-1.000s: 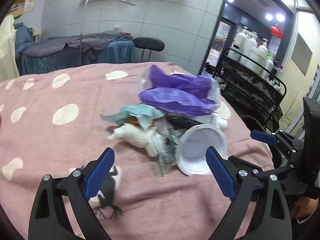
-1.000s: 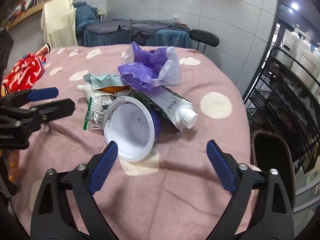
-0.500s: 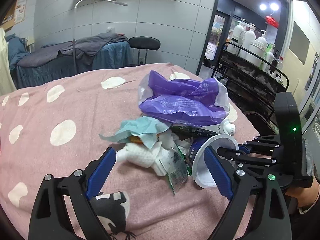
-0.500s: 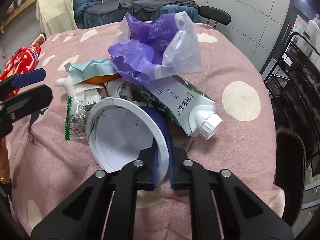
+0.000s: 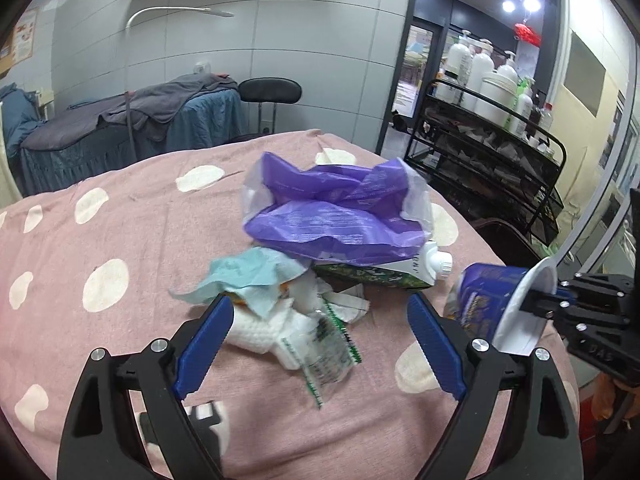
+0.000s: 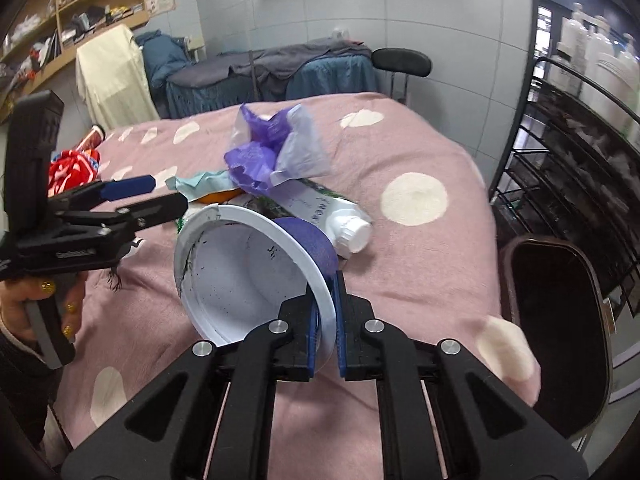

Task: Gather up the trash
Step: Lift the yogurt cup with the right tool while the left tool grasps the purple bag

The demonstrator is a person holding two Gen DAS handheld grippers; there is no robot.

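The right claw is clamped on the rim of the cup, which it holds tilted above the bed, near right of the trash pile. The left claw gapes wide and empty over the tissue and wrapper. Behind lie the purple bag and tube. A dark bin stands right of the bed.

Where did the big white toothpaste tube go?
The toothpaste tube lies on the pink bedspread, its tail under the purple bag, its cap just beyond the cup in the right gripper.
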